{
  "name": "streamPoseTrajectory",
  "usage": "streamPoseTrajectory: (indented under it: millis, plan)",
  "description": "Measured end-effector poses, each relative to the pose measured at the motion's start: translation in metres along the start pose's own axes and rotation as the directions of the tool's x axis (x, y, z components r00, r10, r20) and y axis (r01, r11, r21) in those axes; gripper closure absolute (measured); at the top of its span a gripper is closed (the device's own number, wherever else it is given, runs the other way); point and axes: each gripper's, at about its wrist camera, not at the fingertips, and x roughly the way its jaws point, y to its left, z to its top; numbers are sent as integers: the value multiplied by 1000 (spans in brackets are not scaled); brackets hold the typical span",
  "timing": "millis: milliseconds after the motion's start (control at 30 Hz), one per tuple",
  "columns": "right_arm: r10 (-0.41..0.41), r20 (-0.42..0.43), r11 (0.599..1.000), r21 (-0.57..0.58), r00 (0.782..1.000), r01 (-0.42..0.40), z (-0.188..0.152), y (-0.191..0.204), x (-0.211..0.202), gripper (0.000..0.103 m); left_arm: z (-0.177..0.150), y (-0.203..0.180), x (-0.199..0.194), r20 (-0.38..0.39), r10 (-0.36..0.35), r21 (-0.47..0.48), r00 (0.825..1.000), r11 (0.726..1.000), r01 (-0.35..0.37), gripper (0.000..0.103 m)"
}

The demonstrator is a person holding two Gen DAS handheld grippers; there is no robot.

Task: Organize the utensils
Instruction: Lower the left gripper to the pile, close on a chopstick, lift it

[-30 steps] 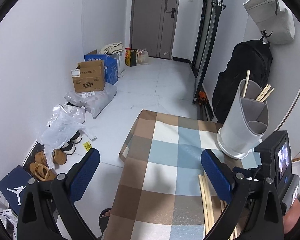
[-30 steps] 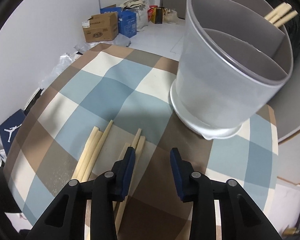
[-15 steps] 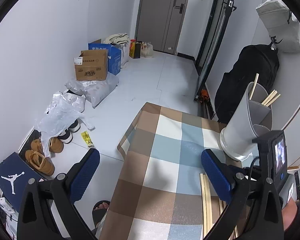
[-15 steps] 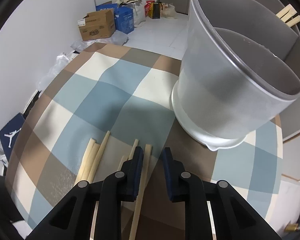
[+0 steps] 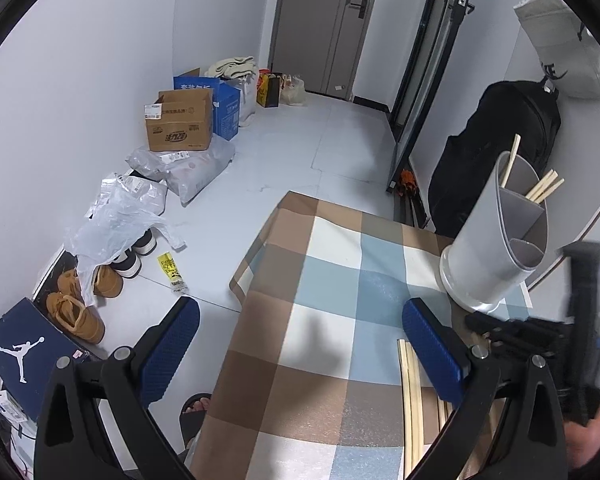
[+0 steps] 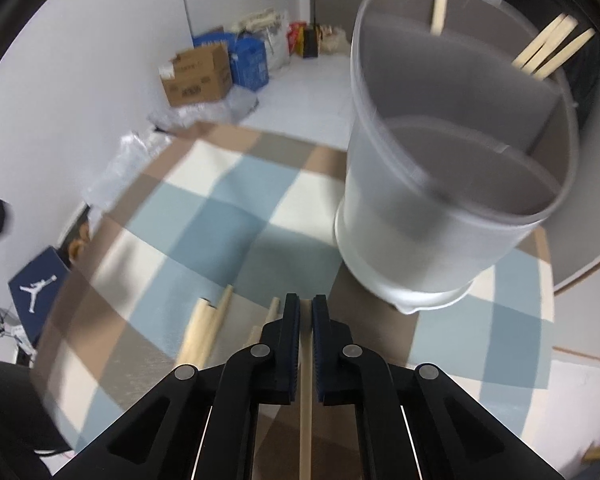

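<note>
One chopstick (image 6: 305,400) is clamped between closed right gripper (image 6: 306,312) fingers; left gripper (image 5: 300,354) gapes empty. Next: lifted into holder (image 6: 440,216).

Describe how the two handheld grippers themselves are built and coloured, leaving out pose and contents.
The left gripper has black angular plastic linkage arms with silver pivot rivets and two blue ribbed finger pads. The right gripper is the same build: black linkage arms, round silver rivets, dark blue ribbed pads. No cables or markings show on either.
</note>
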Motion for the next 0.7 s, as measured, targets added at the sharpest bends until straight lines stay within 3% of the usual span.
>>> streamPoseTrajectory:
  millis: [167,300,500,700]
  plan:
    - [27,140,999,31,990,-32,4,-4,-44,98,-4,-11,8,-47,-11,27,999,1000,13,4]
    - [84,325,991,70,942,-113,-2,-17,-86,98,-12,-26,22,-122,-1,72,993,997,10,4]
    - [127,420,972,128,898,-198,-18,-33,-103,98,-29,-52,42,-218,37,165,975,986,-1,4]
    - [111,449,957,192,887,-218,-29,-57,-106,98,-29,-65,51,-250,57,161,967,987,-17,5]
